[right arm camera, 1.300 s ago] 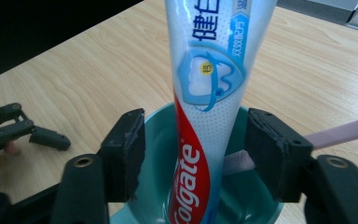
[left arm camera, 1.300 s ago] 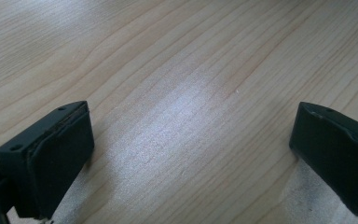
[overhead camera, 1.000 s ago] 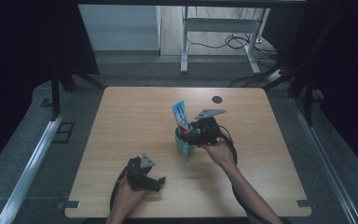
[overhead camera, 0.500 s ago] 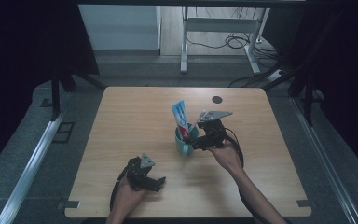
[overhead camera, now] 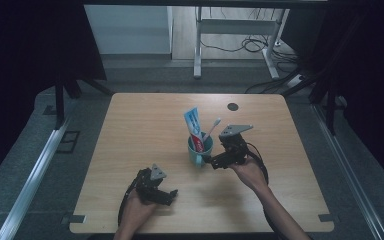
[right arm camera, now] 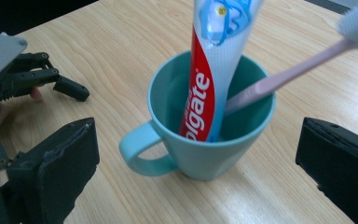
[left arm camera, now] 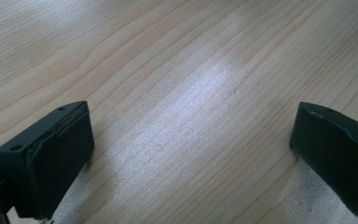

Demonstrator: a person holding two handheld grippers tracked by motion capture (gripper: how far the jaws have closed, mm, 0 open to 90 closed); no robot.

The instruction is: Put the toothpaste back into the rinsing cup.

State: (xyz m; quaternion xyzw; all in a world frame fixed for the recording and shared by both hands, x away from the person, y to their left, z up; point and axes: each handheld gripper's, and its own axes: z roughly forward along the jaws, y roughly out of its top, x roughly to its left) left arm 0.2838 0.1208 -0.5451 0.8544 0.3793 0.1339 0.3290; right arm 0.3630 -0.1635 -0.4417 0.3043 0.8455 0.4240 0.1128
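A teal mug [overhead camera: 200,150] stands upright near the middle of the wooden table [overhead camera: 145,125]. In it lean a red, white and blue toothpaste tube [overhead camera: 194,125] and a pink toothbrush [overhead camera: 212,128]. My right gripper [overhead camera: 214,163] sits just right of the mug; its jaws have just been opening. In the right gripper view the mug [right arm camera: 205,154], the tube [right arm camera: 209,84] and the toothbrush [right arm camera: 284,77] sit between the wide jaws, untouched. My left gripper [overhead camera: 166,194] rests open near the front edge, with bare tabletop [left arm camera: 191,93] between its jaws.
A dark round grommet [overhead camera: 233,106] sits in the tabletop at the back right. Beyond the far edge stand a metal frame leg [overhead camera: 198,50] and cables on the floor. The left gripper [right arm camera: 51,81] lies left of the mug's handle.
The right gripper has drawn back from the mug toward the right and front, and its jaws have spread. Mug, tube and toothbrush stay put. The left gripper has not moved.
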